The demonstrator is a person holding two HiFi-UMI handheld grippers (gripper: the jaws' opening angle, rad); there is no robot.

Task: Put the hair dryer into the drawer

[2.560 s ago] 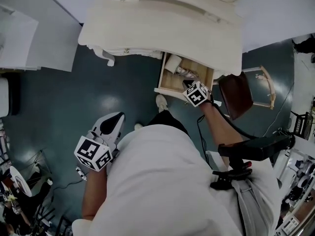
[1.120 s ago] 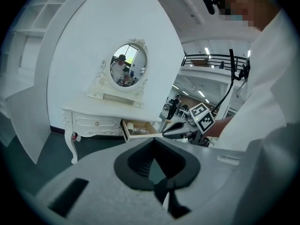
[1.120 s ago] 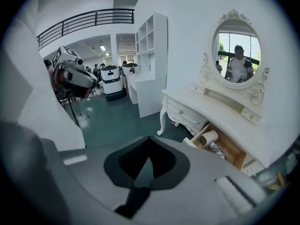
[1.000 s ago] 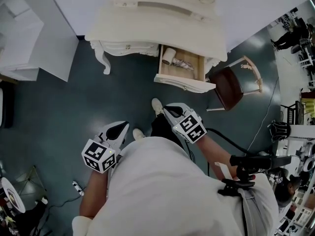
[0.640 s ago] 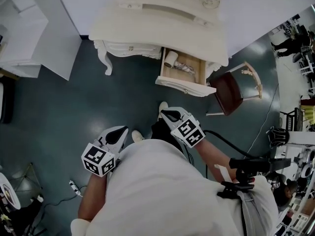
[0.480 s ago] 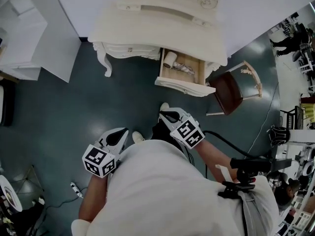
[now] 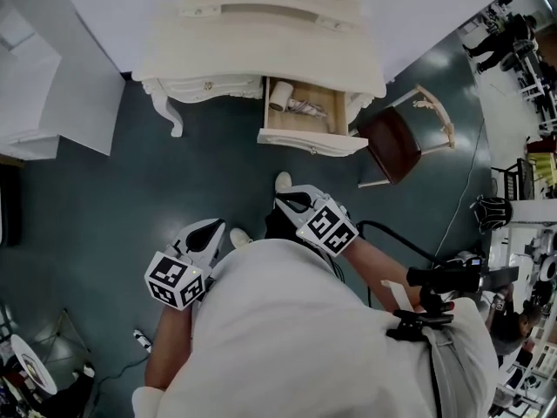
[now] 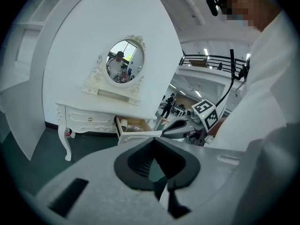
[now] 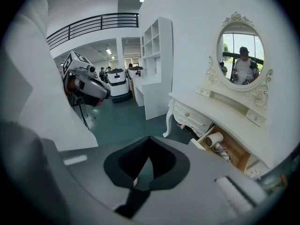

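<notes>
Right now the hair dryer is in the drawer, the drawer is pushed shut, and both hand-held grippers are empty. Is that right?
Not quite. The drawer is not shut: it stands pulled out of the dressing table, as the head view shows. The rest holds: the hair dryer lies in it, and the left hand-held gripper and right hand-held gripper are empty.
</notes>
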